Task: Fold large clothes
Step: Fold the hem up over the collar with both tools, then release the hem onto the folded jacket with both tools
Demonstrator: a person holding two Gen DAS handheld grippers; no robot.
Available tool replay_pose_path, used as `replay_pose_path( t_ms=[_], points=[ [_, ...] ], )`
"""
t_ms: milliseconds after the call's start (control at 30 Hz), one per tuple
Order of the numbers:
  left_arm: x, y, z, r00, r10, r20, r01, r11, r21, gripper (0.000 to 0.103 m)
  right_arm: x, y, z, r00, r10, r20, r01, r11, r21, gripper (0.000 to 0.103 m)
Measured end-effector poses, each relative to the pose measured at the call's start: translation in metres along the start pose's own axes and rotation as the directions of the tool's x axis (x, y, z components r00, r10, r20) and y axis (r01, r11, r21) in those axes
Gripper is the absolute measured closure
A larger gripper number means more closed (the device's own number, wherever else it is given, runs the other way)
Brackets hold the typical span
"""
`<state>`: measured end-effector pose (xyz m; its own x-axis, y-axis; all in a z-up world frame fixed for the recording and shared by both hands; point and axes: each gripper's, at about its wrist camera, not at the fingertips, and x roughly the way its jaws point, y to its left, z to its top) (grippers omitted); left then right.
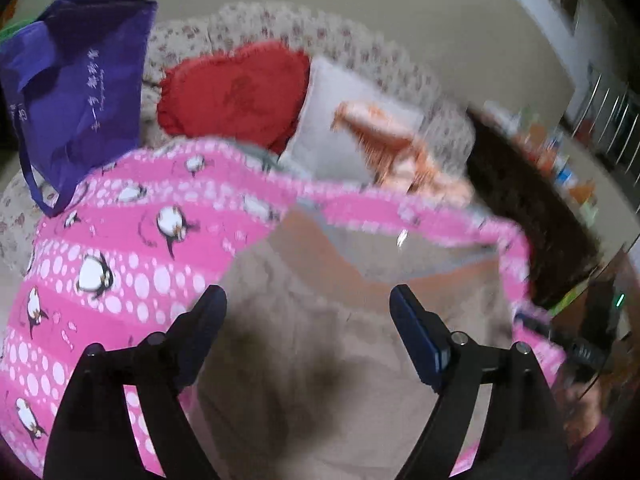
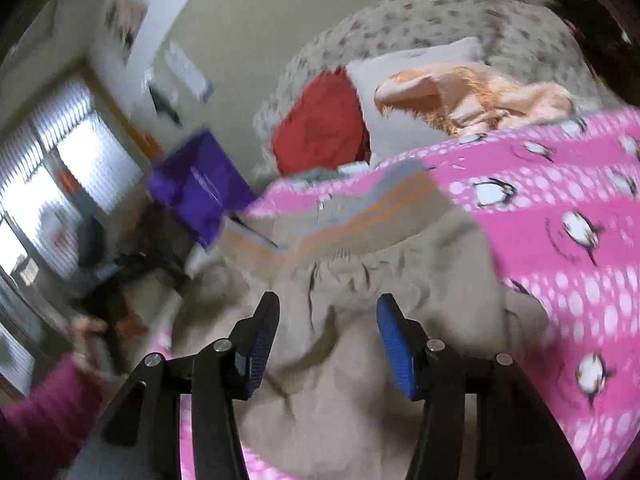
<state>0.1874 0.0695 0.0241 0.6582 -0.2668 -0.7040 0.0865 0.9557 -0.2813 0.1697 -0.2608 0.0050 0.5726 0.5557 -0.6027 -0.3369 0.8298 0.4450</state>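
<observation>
Beige garment [image 1: 340, 360] lies on the pink penguin-print bedcover [image 1: 100, 264].

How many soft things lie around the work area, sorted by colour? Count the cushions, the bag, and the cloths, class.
Red: 1, the heart cushion
White: 1, the pillow
Purple: 1, the bag
Pink: 1, the penguin sheet
Beige: 1, the garment under both open grippers
Orange: 1, the fluffy cloth
Total: 6
</observation>
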Motion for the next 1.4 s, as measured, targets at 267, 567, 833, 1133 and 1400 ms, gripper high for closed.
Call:
replay_pose_path(
  t_ms=[267, 567, 833, 1133, 1400],
  points=[
    [0.078, 0.031, -0.012, 0.969, 0.197, -0.146, -0.205, 0.978, -0.042, 0.019, 0.111, -0.051, 0.031, 0.952, -0.271, -0.145, 0.282, 0.958, 0.062, 0.051],
    [0.036, 0.042, -0.014, 0.99, 0.11, -0.088, -0.119, 0.988, -0.101, 0.019, 0.079, 0.037, 0.06, 0.989, -0.122, -0.085, 0.106, 0.979, -0.175, 0.024],
    [0.0, 0.05, -0.033, 0.991, 0.103, -0.09, -0.11, 0.991, -0.073, 0.019, 0.185, 0.094, 0.056, 0.942, -0.138, -0.307, -0.009, 0.902, -0.432, 0.026],
    [0.0, 0.055, -0.036, 0.988, 0.131, -0.077, -0.135, 0.99, -0.047, 0.019, 0.193, 0.108, 0.04, 0.949, -0.246, -0.196, 0.106, 0.836, -0.538, 0.092],
    [0.017, 0.037, -0.041, 0.989, 0.121, -0.09, -0.126, 0.991, -0.052, 0.019, 0.22, 0.091, 0.055, 0.94, -0.279, -0.194, 0.189, 0.904, -0.383, 0.077]
  ],
)
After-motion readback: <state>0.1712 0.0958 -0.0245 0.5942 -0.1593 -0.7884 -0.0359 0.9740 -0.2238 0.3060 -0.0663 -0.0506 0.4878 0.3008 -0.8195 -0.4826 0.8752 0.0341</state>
